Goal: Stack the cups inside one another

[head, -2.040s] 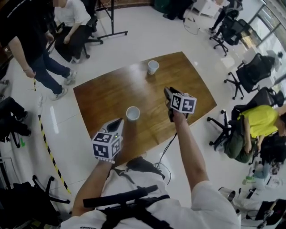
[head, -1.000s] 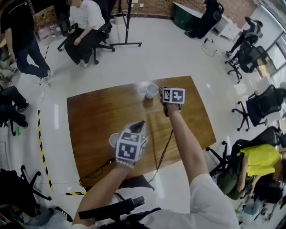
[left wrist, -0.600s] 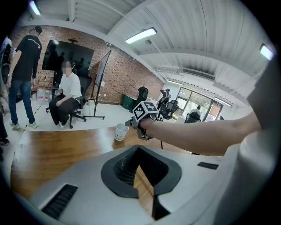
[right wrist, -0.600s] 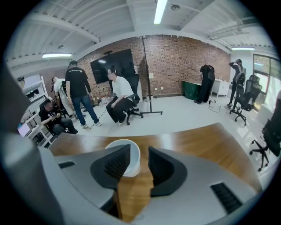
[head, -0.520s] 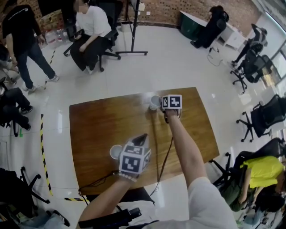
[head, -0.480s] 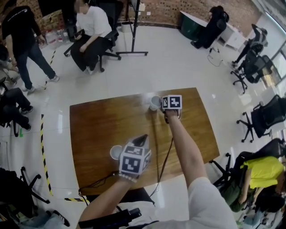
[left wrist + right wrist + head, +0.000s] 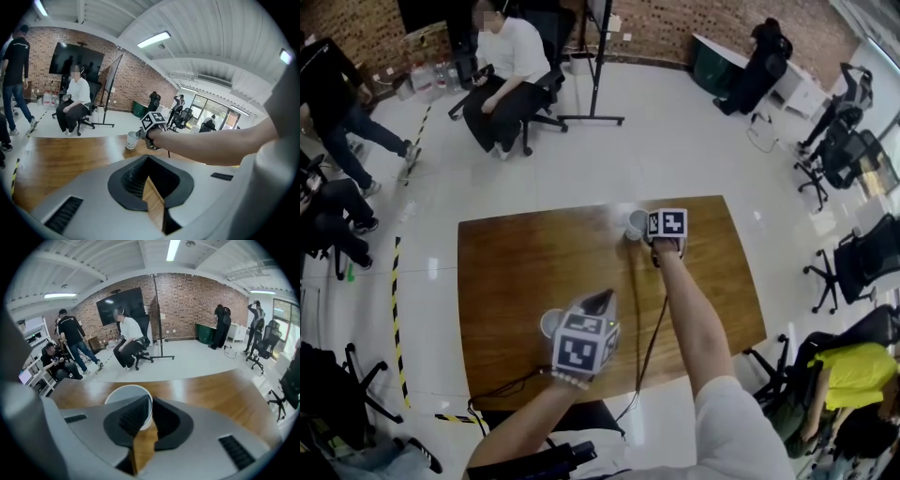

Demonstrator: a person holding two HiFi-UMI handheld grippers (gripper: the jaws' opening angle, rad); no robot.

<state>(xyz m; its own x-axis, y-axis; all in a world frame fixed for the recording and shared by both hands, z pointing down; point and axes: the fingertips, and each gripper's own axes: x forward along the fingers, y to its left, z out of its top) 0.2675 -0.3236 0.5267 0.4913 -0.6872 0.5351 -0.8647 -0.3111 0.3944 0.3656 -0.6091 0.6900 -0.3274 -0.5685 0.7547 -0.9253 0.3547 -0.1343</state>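
Note:
Two white paper cups stand on the brown wooden table (image 7: 506,272). The far cup (image 7: 636,223) (image 7: 123,399) (image 7: 132,139) is near the back edge. My right gripper (image 7: 649,228) (image 7: 151,401) has just been closing and is shut on the cup's wall, one jaw inside the rim and one outside. The near cup (image 7: 550,322) stands upright close to the front edge, just left of my left gripper (image 7: 600,300) (image 7: 148,158), apart from it. That gripper's jaws are together with nothing between them, hovering over bare wood.
A black cable (image 7: 649,328) runs across the table from the right gripper to the front edge. Beyond the table are a seated person (image 7: 514,70), a metal stand (image 7: 598,66) and office chairs (image 7: 853,262). Yellow-black tape (image 7: 394,309) marks the floor at the left.
My right gripper has reached from mid-table to the far cup and come down onto its rim. The left gripper has stayed beside the near cup.

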